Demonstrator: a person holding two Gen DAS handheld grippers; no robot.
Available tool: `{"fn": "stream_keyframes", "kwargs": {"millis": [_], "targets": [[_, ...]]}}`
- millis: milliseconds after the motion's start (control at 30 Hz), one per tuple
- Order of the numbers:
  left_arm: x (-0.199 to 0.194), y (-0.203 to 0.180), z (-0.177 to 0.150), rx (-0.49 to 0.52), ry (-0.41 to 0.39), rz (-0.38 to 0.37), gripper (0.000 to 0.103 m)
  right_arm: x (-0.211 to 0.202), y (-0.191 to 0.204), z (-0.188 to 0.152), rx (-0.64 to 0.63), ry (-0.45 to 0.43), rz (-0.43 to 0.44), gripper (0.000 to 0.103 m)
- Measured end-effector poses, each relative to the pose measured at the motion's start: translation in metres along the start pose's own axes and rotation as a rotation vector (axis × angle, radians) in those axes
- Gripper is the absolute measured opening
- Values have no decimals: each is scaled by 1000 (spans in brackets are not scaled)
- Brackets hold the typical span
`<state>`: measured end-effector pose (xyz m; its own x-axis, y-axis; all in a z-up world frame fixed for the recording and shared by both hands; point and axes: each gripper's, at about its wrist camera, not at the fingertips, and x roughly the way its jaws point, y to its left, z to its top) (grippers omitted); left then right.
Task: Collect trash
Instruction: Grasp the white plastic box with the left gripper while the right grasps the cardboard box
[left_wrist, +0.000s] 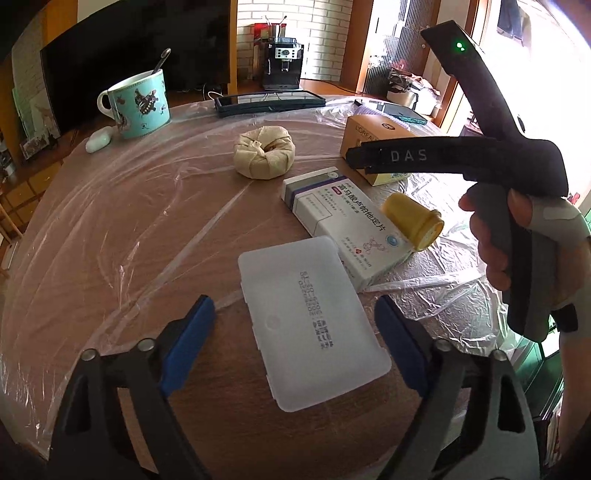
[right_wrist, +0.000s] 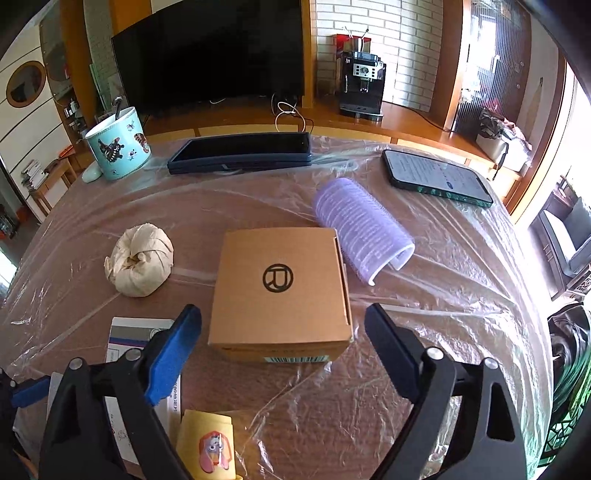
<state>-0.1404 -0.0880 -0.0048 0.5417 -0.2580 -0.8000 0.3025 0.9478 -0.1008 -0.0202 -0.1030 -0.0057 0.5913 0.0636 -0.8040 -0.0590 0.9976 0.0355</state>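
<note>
A living room with a dark television and a black coffee machine lies behind a round wooden table (right_wrist: 461, 295) covered in clear plastic film. Near the table's front edge, the left gripper (left_wrist: 295, 317) stands spread around a frosted white flat plastic case (left_wrist: 314, 325), its blue pads clear of the case's sides. Toward the middle, the right gripper (right_wrist: 282, 328) is likewise released, straddling the near end of a square brown cardboard box (right_wrist: 282, 288) without touching it. A knotted cream cloth bundle (right_wrist: 140, 260) lies left of the box, a lilac hair roller (right_wrist: 364, 229) just beside its right.
</note>
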Motion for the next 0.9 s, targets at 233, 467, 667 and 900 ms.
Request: {"fn": "stream_keyframes", "kwargs": {"millis": [233,467,667,900], "targets": [[-2,0,-1,7,-10,11,72,6,3,3,-9,4,-15,88],[-3,-1,-2,13,-16,18,66,10,5,4,-5,12,-19,87],[-3,-1,-3,14,-16,21,66,13,6,6,-12,18,-24,87],[-3,-1,-3,15,-17,20,63,19,5,9,-10,32,-25,83]]}}
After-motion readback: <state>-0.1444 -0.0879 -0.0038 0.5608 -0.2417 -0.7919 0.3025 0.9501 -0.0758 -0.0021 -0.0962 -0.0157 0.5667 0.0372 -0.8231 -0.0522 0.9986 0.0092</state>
